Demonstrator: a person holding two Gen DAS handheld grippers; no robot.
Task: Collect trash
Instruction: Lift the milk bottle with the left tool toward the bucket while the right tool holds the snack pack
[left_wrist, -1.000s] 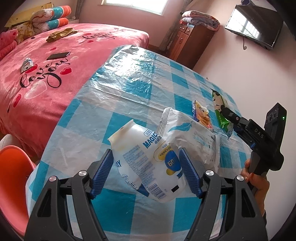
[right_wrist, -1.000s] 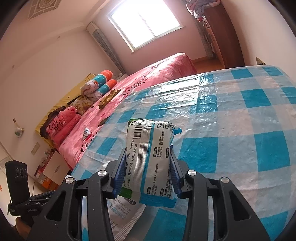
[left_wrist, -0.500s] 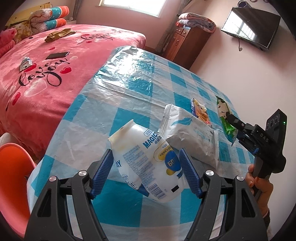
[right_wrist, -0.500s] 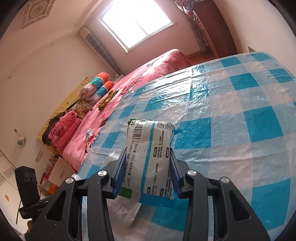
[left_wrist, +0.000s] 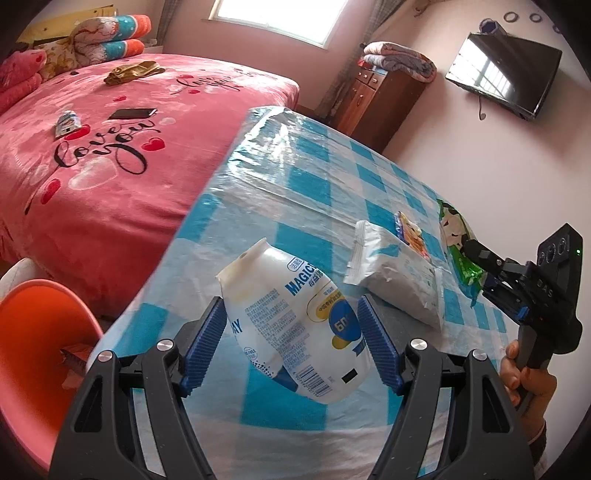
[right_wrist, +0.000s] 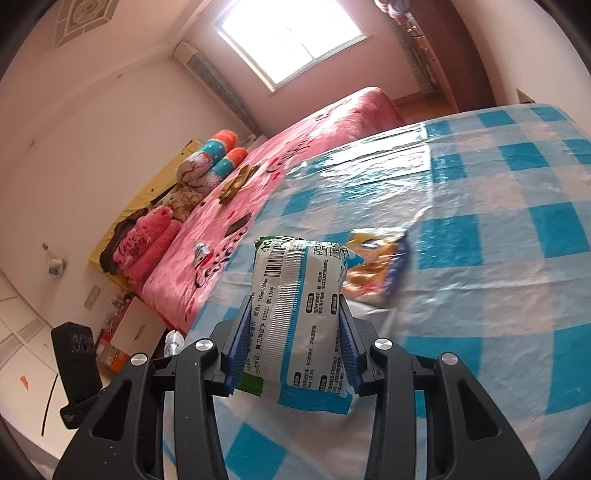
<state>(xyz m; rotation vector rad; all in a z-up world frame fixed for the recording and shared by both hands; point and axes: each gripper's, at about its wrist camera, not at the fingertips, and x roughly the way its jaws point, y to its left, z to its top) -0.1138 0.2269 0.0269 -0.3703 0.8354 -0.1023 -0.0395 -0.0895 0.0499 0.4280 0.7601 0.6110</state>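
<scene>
Left gripper (left_wrist: 291, 343): matte black angular linkage arms with cut-out windows, four round silver screw heads across the lower frame; fingers (left_wrist: 205, 345) faced with ribbed blue pads.

Right gripper (right_wrist: 291, 347): same build, black arms, four silver screws, ribbed blue pads. At right edge of left wrist view, its black housing shows "DAS" lettering, round lenses, a green LED.

Hand (left_wrist: 524, 384): bare skin, lower right.

L gripper (left_wrist: 291, 332) clamps white pouch (left_wrist: 295, 325); R gripper (left_wrist: 471, 254) pinches green wrapper (left_wrist: 458, 243).
</scene>
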